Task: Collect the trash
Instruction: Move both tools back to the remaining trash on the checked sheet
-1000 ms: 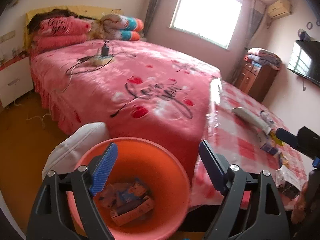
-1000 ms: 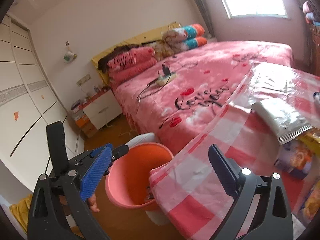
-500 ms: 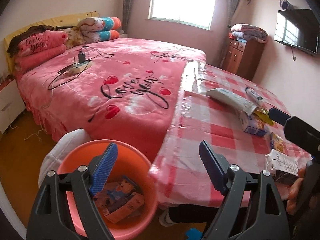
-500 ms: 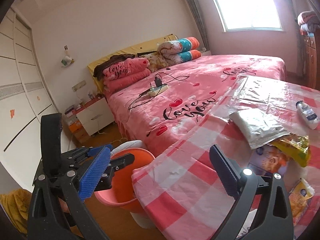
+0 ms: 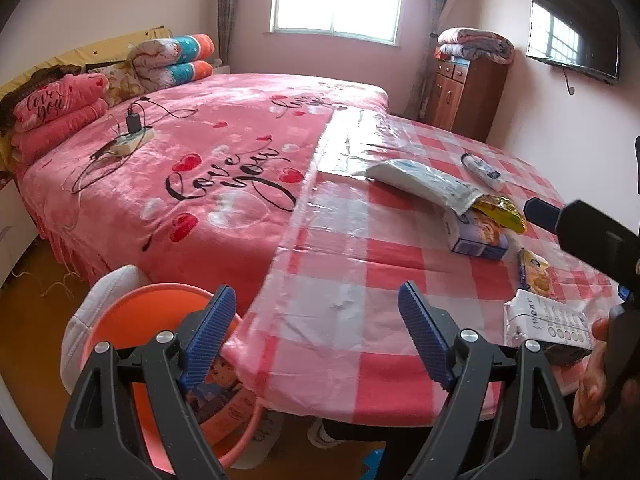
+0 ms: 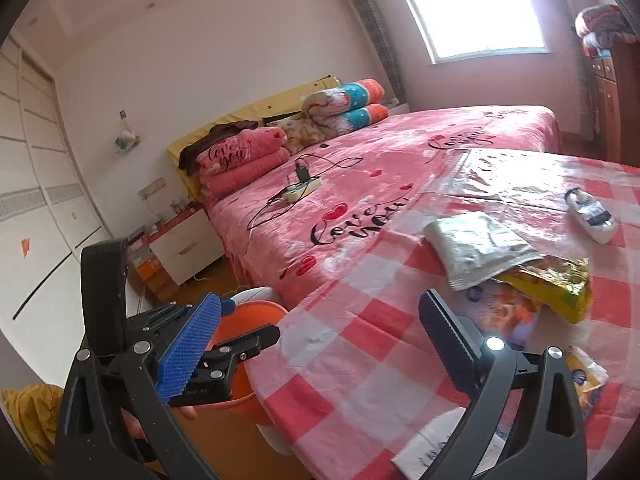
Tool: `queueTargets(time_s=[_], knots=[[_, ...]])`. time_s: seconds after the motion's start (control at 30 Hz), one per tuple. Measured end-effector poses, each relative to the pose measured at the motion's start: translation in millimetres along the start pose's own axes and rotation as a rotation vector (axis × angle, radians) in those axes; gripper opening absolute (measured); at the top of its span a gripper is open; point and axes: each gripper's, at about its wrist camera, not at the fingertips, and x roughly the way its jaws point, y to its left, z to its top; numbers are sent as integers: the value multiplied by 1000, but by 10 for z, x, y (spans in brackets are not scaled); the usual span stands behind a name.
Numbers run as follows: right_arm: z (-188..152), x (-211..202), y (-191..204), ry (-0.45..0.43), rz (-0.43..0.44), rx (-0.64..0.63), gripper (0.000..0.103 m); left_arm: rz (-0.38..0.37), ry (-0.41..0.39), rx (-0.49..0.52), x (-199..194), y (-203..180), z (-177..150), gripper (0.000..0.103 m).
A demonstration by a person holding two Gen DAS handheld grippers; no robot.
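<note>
A: Where's the trash?
B: Wrappers and a small box [image 5: 478, 236] lie on the checked counter [image 5: 360, 264]; the orange bucket [image 5: 120, 320] sits on the floor at its corner, beside the bed [image 5: 200, 168].
A: And the fingers?
B: Left gripper [image 5: 316, 340] and right gripper [image 6: 316, 344] both spread apart, holding nothing.

The counter [image 5: 352, 320] is wearing a red-and-white checked cloth under clear plastic. On the left the bed [image 5: 224, 152] is showing a pink cover with red hearts and black script, and folded pink blankets [image 5: 56, 112] are lying at its far end beside a roll [image 5: 176, 60] striped teal and orange. Near the left corner an orange bucket [image 5: 132, 320] is sitting. Among the trash, a yellow wrapper [image 5: 502, 212], a purple box [image 5: 480, 240], a white packet [image 5: 548, 320]. Both hand-held grippers — left [image 5: 316, 340], right [image 6: 316, 344] — are showing blue ribbed pads on black frames.
</note>
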Motion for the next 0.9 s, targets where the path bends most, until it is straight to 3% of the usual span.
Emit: queueTargets(time_s=[0.67, 0.9], knots=[[28, -366, -565, -19, -68, 86, 98, -64, 83, 98, 127, -626, 30, 84], [40, -542, -932, -44, -147, 160, 98, -161, 145, 117, 75, -853, -40, 84]])
